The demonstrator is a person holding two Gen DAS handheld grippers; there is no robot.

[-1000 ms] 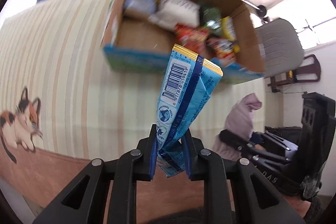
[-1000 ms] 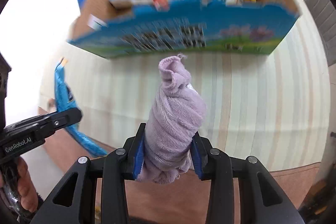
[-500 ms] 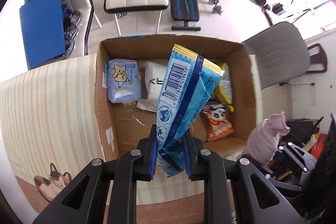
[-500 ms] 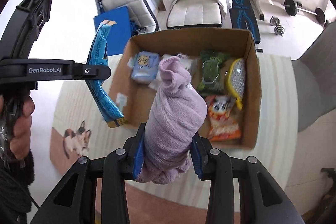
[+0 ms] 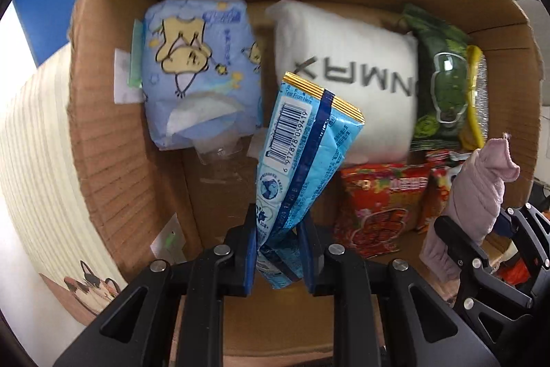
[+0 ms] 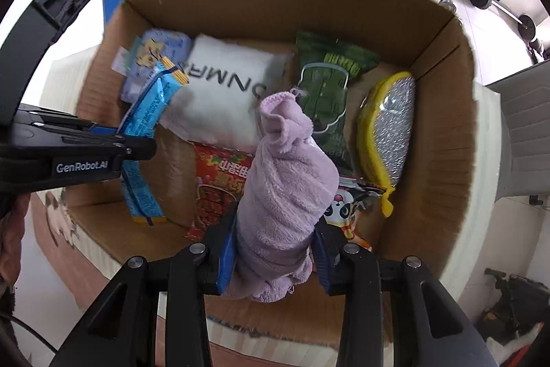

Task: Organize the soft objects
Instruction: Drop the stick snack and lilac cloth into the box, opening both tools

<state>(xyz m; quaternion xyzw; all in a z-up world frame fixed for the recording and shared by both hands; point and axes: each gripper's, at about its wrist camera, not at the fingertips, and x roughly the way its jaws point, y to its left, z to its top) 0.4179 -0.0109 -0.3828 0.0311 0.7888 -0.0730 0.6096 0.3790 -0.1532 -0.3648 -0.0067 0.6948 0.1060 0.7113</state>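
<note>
My left gripper [image 5: 279,250] is shut on a blue snack packet [image 5: 302,157] with a barcode, held over the bare left part of the cardboard box [image 5: 103,133]. The packet also shows in the right wrist view [image 6: 144,122], with the left gripper [image 6: 117,140] at the left. My right gripper [image 6: 273,255] is shut on a rolled lilac towel [image 6: 285,174] above the box's [image 6: 443,140] middle. The towel shows at the right of the left wrist view [image 5: 477,191], held in the right gripper [image 5: 481,243].
The box holds a light blue tissue pack [image 5: 199,64], a white pillow pack [image 5: 347,81], a green packet [image 6: 326,92], a yellow-rimmed silver pad [image 6: 388,126] and red snack bags [image 5: 381,205]. It stands on a striped cloth [image 5: 31,160]. Chairs and weights stand behind.
Both grippers have moved down and forward into the box opening with their loads. The box now fills both views.
</note>
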